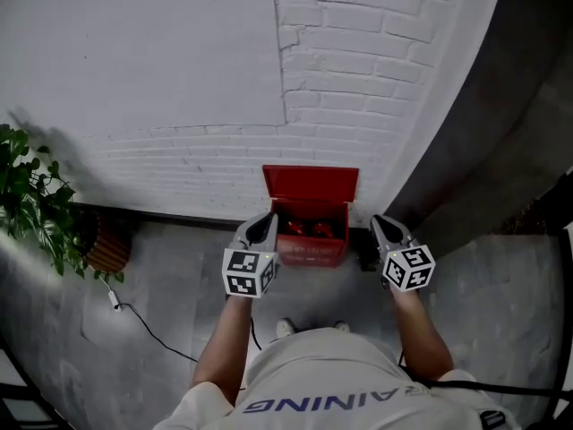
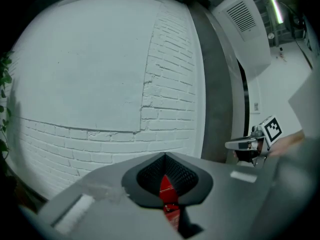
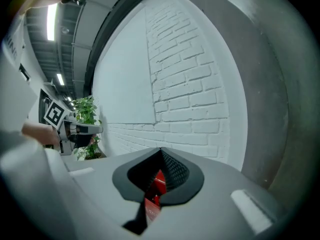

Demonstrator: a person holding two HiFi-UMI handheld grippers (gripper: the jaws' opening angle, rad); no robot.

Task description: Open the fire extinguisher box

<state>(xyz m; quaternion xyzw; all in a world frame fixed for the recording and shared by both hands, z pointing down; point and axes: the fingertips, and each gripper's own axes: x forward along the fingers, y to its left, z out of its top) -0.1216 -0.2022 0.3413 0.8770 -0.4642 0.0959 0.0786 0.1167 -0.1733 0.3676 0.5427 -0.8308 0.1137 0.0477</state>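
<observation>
The red fire extinguisher box (image 1: 311, 249) stands on the floor against the white brick wall, its lid (image 1: 311, 184) raised upright. Red extinguishers (image 1: 309, 229) show inside. My left gripper (image 1: 261, 227) hangs shut above the box's left edge, holding nothing. My right gripper (image 1: 383, 229) hangs shut just right of the box, also empty. In the left gripper view the jaws of my left gripper (image 2: 165, 156) meet, with a sliver of the red box (image 2: 166, 188) behind them. The right gripper view shows my right gripper (image 3: 160, 151) the same way, with the red box (image 3: 158, 181) behind.
A leafy plant (image 1: 31, 195) in a woven pot (image 1: 107, 245) stands at the left. A black cable (image 1: 148, 328) with a white plug (image 1: 115, 301) lies on the grey floor. A dark object (image 1: 367, 251) sits right of the box. A grey wall (image 1: 488, 106) rises at right.
</observation>
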